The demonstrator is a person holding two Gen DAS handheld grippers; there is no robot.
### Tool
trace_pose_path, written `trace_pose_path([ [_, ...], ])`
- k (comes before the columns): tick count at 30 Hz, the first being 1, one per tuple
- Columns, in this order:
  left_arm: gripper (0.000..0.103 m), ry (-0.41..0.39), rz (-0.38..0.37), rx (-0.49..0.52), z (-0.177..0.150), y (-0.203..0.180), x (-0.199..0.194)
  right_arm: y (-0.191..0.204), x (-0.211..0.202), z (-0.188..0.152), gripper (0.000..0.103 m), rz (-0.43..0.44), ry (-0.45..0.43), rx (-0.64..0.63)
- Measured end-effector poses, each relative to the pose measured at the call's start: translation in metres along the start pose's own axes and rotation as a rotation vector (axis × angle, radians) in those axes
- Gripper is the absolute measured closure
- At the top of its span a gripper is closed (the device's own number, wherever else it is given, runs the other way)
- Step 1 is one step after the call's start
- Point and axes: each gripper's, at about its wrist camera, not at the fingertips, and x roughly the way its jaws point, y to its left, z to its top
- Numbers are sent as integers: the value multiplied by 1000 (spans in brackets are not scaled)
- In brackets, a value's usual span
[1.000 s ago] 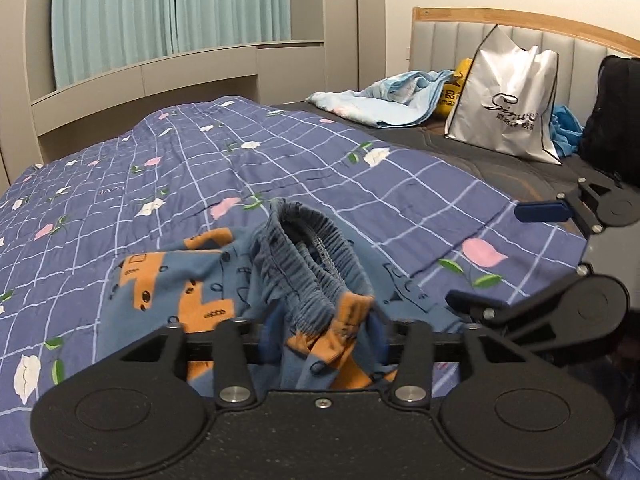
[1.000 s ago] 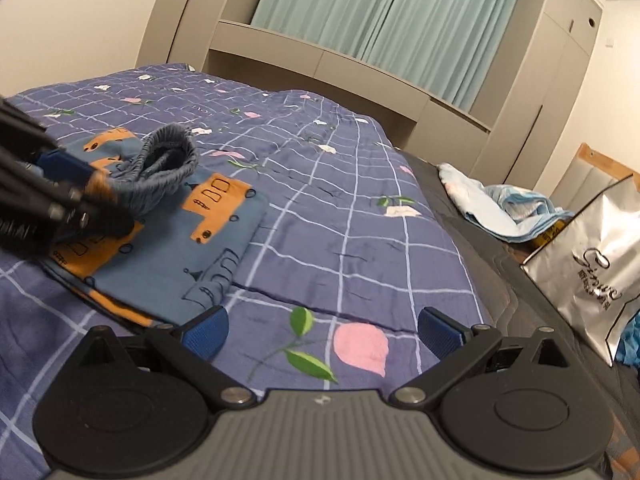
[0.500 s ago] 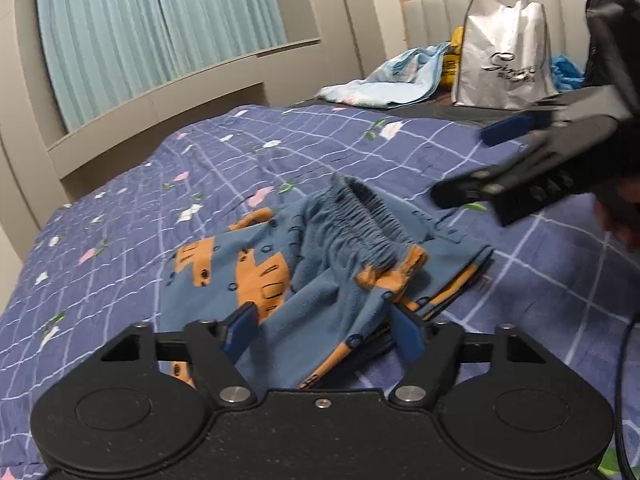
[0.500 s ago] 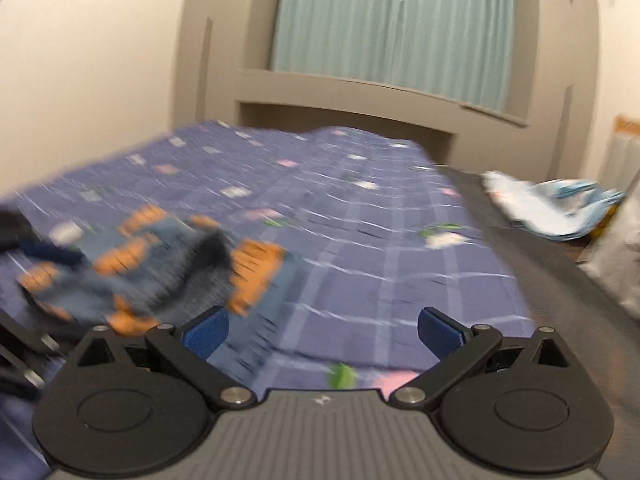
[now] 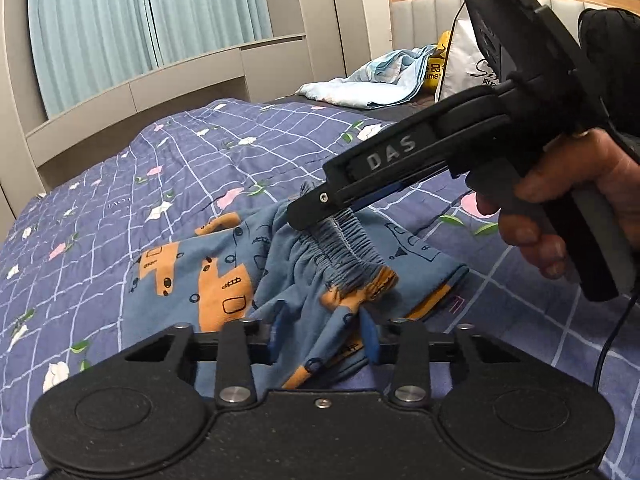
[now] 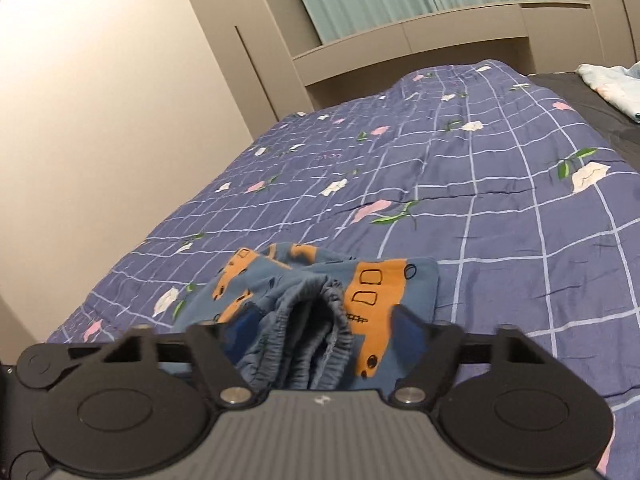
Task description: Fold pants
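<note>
Pants (image 5: 280, 280) bunched on quilt (image 5: 120, 200), left gripper (image 5: 324, 340) closing, pinching their fabric, right gripper (image 6: 320, 332) closing astride waistband (image 6: 320, 320), grip unclear, hand (image 5: 576, 200) only in left view.

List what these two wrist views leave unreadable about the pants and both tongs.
- Blue cotton pants with orange print: leg ends, hidden under bunched folds, both views.
- Left tongs: pad contact with fabric, covered by cloth.
- Right tongs: blurred, so grip on the grey elastic waistband is unclear.
</note>
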Motion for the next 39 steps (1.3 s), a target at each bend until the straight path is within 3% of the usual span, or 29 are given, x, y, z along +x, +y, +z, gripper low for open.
trace_pose_path([
  [4, 85, -5, -16, -8, 2, -1, 0, -2, 5, -4, 81, 15, 4, 28],
  [7, 93, -17, -23, -14, 4, 0, -3, 0, 0, -5, 90, 9, -17, 31],
  [15, 96, -53, -90, -41, 15, -7, -8, 1, -34, 0, 91, -21, -96, 54],
  [25, 95, -12, -124, -66, 6, -17, 11, -15, -31, -19, 91, -126, -44, 94],
  [26, 91, -15, -124, -67, 6, -16, 10, -16, -32, -21, 90, -129, -43, 95],
  [28, 78, -16, -129, -78, 6, -14, 5, -15, -31, -22, 78, -147, -45, 99],
  [30, 44, -40, -132, -97, 6, -10, -4, -11, -35, -23, 67, -173, -59, 85],
  [32, 26, -75, -97, -119, 5, -6, -15, -6, -39, -24, 53, -201, -74, 59],
  [34, 24, -88, -52, -139, 4, -1, -25, -2, -43, -27, 33, -231, -91, 46],
  [36, 12, -86, -10, -168, 2, 7, -32, 1, -46, -29, 28, -261, -97, 41],
  [38, 2, -90, 82, -214, -1, 18, -41, 5, -48, -33, 17, -291, -97, 32],
  [39, 1, -98, 127, -238, -2, 22, -44, 7, -48, -34, 11, -305, -97, 23],
])
